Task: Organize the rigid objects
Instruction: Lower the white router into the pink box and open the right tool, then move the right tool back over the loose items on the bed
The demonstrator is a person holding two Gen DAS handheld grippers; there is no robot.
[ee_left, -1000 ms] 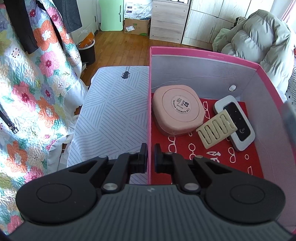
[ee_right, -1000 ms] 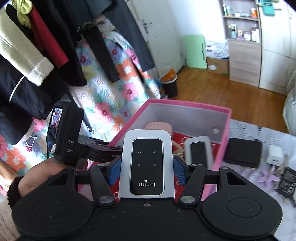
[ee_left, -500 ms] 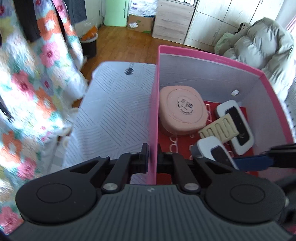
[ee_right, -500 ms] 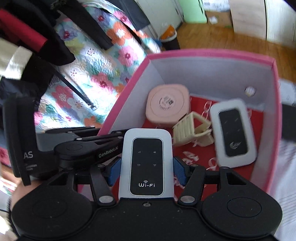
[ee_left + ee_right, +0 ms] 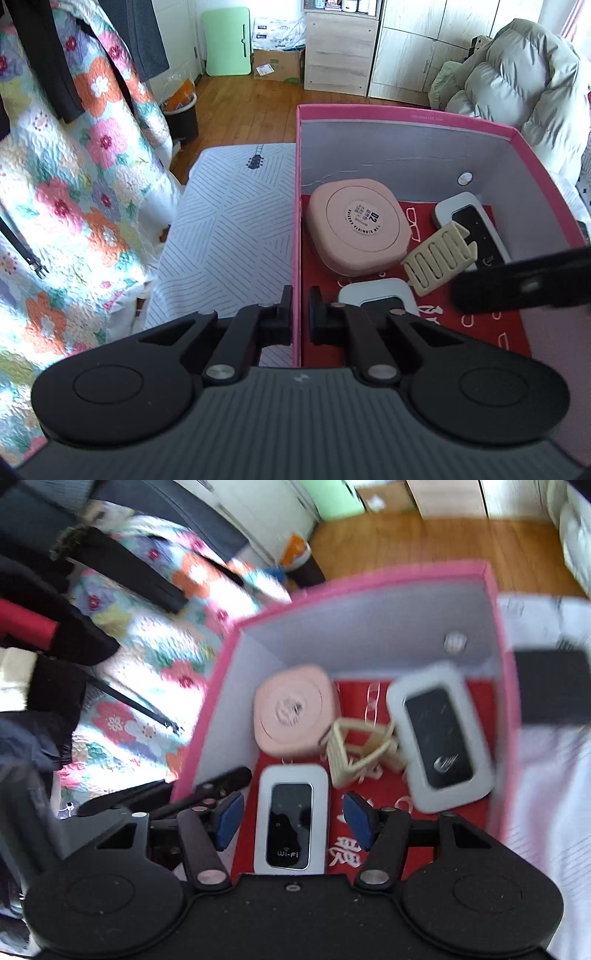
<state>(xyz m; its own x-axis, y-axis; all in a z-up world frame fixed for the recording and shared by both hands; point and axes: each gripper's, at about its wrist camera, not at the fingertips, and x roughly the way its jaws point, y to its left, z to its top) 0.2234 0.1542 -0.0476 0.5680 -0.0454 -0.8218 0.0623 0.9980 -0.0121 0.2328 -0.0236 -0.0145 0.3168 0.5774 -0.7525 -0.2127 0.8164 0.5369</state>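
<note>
Left gripper (image 5: 300, 314) was clamped on the near left wall of the pink box (image 5: 406, 112), one finger outside, one inside. Its own housing blocked the lower part of that wall and the near floor of the box.

Right gripper (image 5: 293, 821) had its blue pads (image 5: 229, 819) spread apart, clear of the Wi-Fi router (image 5: 290, 821) on both sides; released, nothing gripped. Router lay flat on the red box floor, screen up, bottom edge cut off by the gripper body. In the left wrist view only its top corner (image 5: 376, 291) showed behind the left gripper's finger.

Beyond it, the beige slotted holder (image 5: 437, 263) was tilted, leaning against the pink rounded case (image 5: 360, 230) and overlapping the second router (image 5: 469, 225), hiding that router's middle. Right wrist view was motion-blurred, so the case label and the holder's exact contact points were unreadable there. A dark bar crossing the right side of the left wrist view was a blurred part of the right gripper.

Small round mark (image 5: 464, 178) on the far inner wall; could not tell what it was. Black box (image 5: 552, 686) outside the right wall was cut off and smeared.
</note>
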